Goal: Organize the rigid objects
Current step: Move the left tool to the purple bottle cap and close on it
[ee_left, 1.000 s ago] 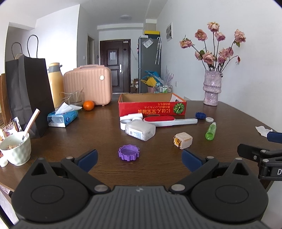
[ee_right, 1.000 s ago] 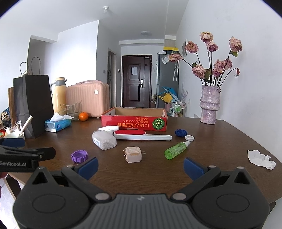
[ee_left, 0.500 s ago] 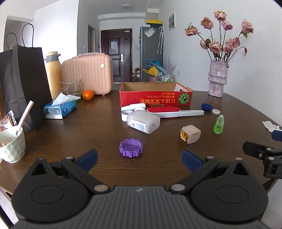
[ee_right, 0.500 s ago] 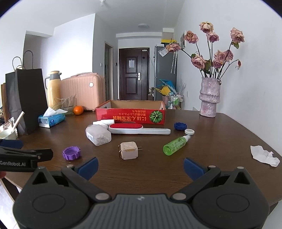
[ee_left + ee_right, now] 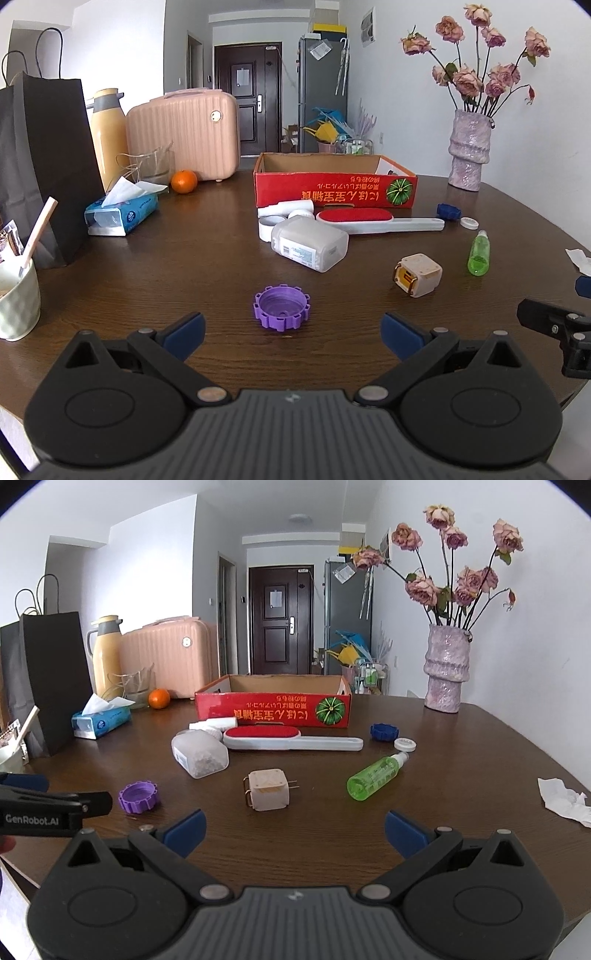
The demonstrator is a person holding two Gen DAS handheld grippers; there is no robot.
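Both tools hover wide apart and empty above a dark wooden tabletop [image 5: 192, 258]. The left tool [image 5: 291, 330] faces a purple cap [image 5: 281, 305]; the right tool [image 5: 294, 827] faces a beige plug adapter [image 5: 267, 788]. Both items lie well in front of the red cardboard box [image 5: 273, 709], with a green spray bottle [image 5: 375, 777], a lint brush [image 5: 291, 738] and a clear plastic container [image 5: 199, 753] nearer the box.

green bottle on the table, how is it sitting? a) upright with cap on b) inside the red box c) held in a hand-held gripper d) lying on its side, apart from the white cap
d: the green bottle lies on its side on the table, with the white cap loose just beyond its nozzle.
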